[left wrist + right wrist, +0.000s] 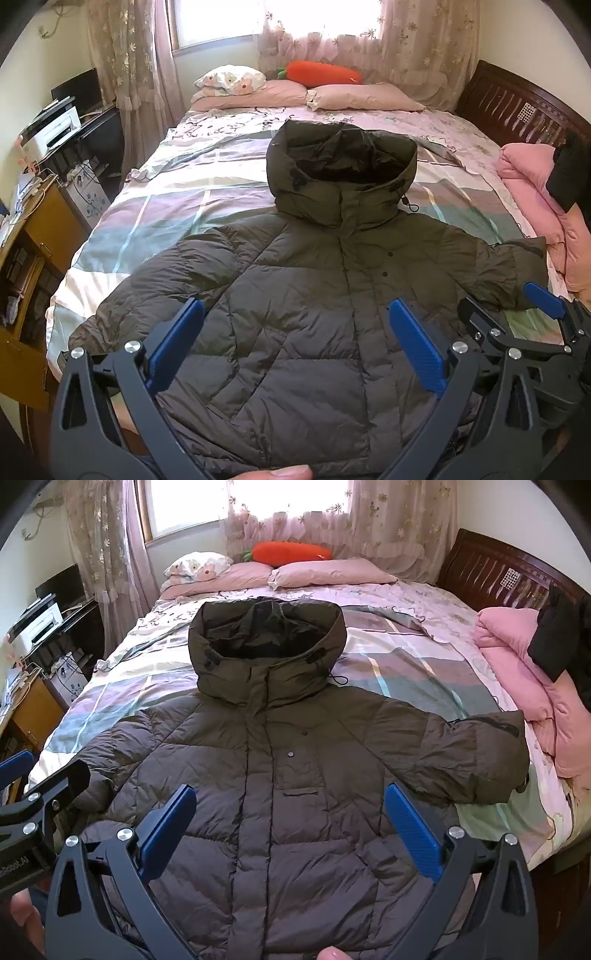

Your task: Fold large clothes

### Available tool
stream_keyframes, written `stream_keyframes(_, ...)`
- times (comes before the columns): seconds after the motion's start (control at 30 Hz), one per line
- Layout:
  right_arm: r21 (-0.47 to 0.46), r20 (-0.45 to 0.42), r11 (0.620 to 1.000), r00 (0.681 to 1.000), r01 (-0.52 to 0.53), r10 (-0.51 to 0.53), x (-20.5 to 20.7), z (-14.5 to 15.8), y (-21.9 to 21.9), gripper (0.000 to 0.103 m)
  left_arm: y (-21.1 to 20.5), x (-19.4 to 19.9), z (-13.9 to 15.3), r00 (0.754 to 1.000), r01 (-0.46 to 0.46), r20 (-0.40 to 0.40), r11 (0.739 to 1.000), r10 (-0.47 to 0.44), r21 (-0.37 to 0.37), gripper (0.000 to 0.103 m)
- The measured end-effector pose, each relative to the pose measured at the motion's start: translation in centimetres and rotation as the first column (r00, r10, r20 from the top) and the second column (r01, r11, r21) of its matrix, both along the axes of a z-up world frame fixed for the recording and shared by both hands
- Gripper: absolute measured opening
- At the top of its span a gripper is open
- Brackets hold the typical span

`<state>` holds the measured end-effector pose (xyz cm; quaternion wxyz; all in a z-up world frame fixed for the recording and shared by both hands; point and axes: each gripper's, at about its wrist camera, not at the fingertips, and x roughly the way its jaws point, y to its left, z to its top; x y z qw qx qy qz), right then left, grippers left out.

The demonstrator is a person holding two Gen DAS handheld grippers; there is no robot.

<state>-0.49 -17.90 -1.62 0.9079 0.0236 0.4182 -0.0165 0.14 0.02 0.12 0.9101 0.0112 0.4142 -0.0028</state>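
A dark olive hooded puffer jacket (pixel 295 280) lies flat, front up, on the bed, with its hood (pixel 340 166) toward the pillows; it also shows in the right wrist view (pixel 280 775). Its right sleeve (pixel 472 753) is spread out to the side. My left gripper (pixel 295 332) is open and empty, hovering above the jacket's lower body. My right gripper (pixel 291 816) is open and empty above the jacket's lower front, and it shows at the right edge of the left wrist view (pixel 509 314).
The bed (pixel 177 206) has a patchwork cover. Pink pillows (pixel 362 98) and an orange carrot plush (pixel 321 72) lie at the head. A folded pink quilt (pixel 517 672) lies on the right. A wooden headboard (pixel 517 107) is beyond it. A desk with a printer (pixel 51 129) stands on the left.
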Motion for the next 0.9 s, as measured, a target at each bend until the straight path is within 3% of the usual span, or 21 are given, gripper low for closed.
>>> stream_keyframes(0.9, 0.008, -0.01, 1.0, 1.0, 0.0, 0.0, -0.15, -1.02, 0.24, 0.102, 0.1, -0.04, -0.15, 1.0, 0.0, 0.0, 1.0, 0.0, 0.003, 0.101)
